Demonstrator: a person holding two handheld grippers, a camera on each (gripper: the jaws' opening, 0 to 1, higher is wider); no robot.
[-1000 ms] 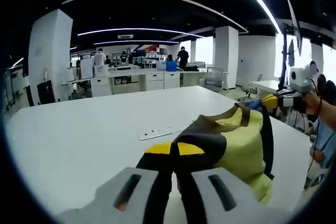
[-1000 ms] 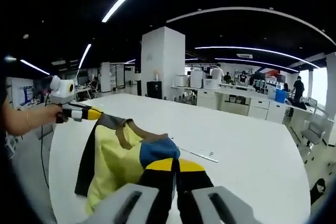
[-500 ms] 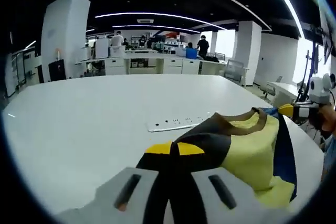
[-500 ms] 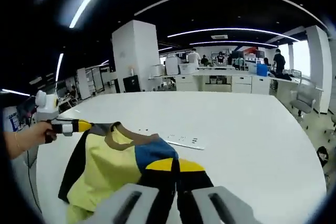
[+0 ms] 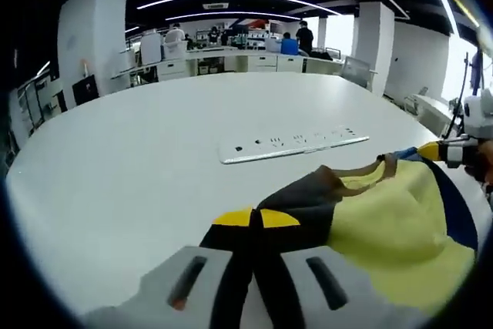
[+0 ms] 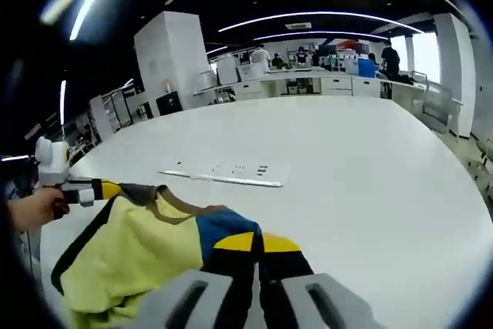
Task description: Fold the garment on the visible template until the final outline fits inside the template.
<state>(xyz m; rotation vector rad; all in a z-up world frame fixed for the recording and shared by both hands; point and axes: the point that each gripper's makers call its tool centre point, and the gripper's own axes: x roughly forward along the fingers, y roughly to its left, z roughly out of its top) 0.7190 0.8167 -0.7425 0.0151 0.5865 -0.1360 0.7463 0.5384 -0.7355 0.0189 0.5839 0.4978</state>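
Note:
A yellow garment (image 5: 385, 229) with a brown collar, one dark grey shoulder and one blue shoulder hangs stretched between my two grippers, low over the white table (image 5: 139, 159). My left gripper (image 5: 256, 219) is shut on the dark grey shoulder. In the left gripper view the right gripper (image 5: 429, 152) comes in from the right, pinching the blue shoulder. In the right gripper view the garment (image 6: 139, 244) sags towards the table (image 6: 370, 167), and my right gripper (image 6: 256, 243) is shut on its blue shoulder. The left gripper (image 6: 112, 189) holds the far corner, with a hand (image 6: 35, 209) behind it.
A flat white socket strip (image 5: 293, 144) is set into the table just beyond the garment; it is also in the right gripper view (image 6: 223, 175). A white pillar (image 5: 85, 36) and desks with people (image 5: 231, 48) stand far behind. The table's rounded edge curves round at the left.
Both grippers have come down towards the table with the garment still held. It now hangs lower and spreads flatter between them, and the socket strip looks closer.

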